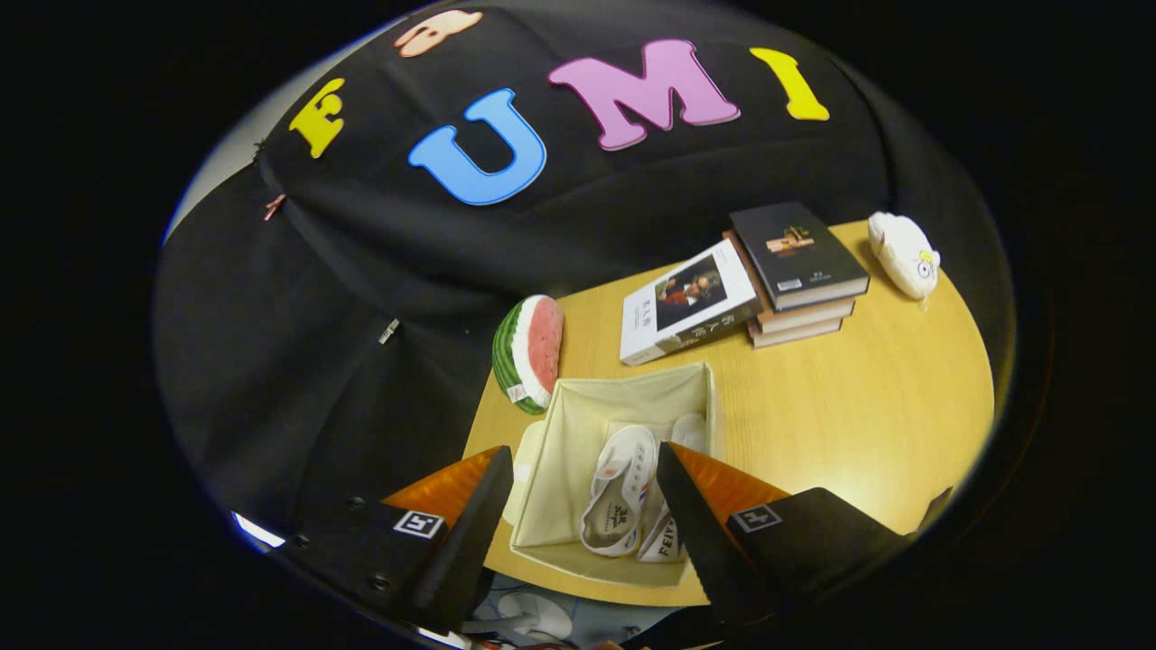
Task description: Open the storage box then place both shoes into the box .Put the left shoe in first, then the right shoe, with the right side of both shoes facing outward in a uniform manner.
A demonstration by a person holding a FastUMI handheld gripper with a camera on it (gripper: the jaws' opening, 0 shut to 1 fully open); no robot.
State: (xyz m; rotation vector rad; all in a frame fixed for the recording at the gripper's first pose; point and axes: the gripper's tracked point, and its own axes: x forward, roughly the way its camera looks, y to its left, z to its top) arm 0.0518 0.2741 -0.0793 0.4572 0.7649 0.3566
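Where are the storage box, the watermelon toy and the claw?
storage box (pixel 632 384): gripper view, far inner wall.
watermelon toy (pixel 542 348): gripper view, red cut face.
claw (pixel 582 506): gripper view, open, midway between fingertips.

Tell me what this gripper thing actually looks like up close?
The gripper has two long black fingers shaped like tapering wedges, standing apart above the cream storage box. Behind each finger sits a bright orange panel, then a black block carrying a small square black-and-white marker. A few round screw heads dot the left block. No cables are visible.
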